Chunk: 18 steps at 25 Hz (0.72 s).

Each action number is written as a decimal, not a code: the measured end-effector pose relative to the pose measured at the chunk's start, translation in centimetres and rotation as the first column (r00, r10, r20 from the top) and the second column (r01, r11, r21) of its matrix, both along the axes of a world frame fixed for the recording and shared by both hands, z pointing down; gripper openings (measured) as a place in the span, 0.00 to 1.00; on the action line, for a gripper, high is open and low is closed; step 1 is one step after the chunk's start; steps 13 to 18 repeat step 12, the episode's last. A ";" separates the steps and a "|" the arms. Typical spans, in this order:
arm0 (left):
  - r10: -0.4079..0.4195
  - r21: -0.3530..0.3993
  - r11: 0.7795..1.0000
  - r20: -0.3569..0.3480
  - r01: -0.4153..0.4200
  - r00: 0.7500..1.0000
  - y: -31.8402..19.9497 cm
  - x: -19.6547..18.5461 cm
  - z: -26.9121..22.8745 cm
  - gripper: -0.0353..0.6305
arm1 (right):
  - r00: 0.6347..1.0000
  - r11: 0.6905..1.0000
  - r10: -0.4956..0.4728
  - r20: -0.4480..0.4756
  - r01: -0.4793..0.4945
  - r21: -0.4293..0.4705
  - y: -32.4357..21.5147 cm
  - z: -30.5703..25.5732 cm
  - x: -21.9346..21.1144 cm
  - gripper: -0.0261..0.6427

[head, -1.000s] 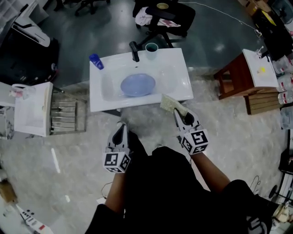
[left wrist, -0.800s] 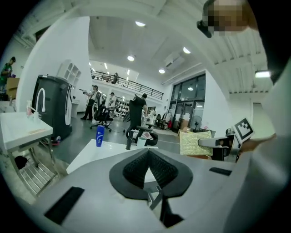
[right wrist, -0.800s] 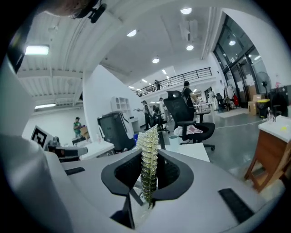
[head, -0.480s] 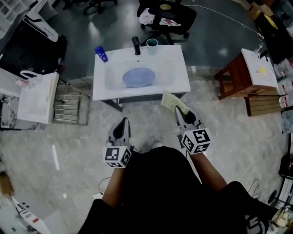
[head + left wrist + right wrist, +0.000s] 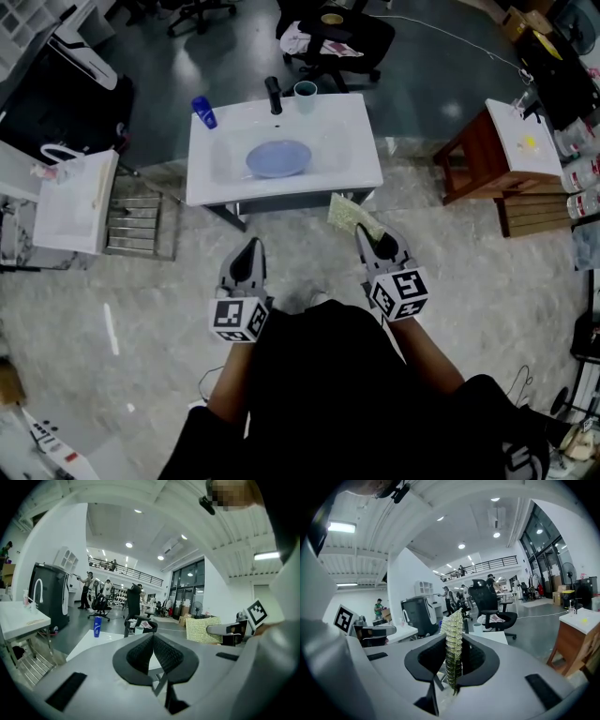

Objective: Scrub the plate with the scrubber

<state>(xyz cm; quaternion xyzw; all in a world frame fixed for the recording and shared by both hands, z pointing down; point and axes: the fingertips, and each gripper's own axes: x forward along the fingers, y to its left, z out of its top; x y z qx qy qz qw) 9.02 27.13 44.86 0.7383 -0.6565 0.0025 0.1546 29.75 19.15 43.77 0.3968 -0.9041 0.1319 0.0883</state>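
The right gripper (image 5: 453,660) has its jaws closed on the scrubber (image 5: 452,637), a yellow-green mesh pad seen edge-on in the right gripper view. The pad's lower end sinks out of sight in the slot between the jaws, and its upper part stands out past their tips. In the head view it sticks out flat ahead of the jaws. Its far corner overlaps the near edge of the white sink (image 5: 361,161), though whether it touches cannot be told.

The left gripper (image 5: 153,640) has its jaws pressed together with nothing between them.

The blue plate (image 5: 279,157) lies in the sink's basin, ahead of both pairs of jaws and well apart from them, to the left of the scrubber's line. Neither gripper view shows the plate, because each gripper's own grey body covers the basin.

Beyond the plate, a dark faucet (image 5: 274,94) and a pale cup (image 5: 305,91) stand at the sink's back rim. A blue bottle (image 5: 202,112) lies at its far left corner. Dark clothing hides the person's upper arms.
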 end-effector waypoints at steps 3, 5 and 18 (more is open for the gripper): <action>0.002 0.004 1.000 -0.005 -0.002 1.000 0.3 1.0 0.3 0.06 | 1.000 1.000 -0.010 0.004 0.010 0.006 0.3 0.1 0.6 0.13; 0.006 0.007 1.000 -0.004 -0.006 1.000 0.4 1.7 0.4 0.06 | 1.000 1.000 -0.017 0.010 0.017 0.014 0.6 -0.1 1.0 0.13; 0.015 0.005 1.000 -0.006 -0.015 1.000 0.8 3.5 0.5 0.06 | 0.999 0.999 -0.038 0.025 0.038 0.023 1.2 -0.5 2.0 0.13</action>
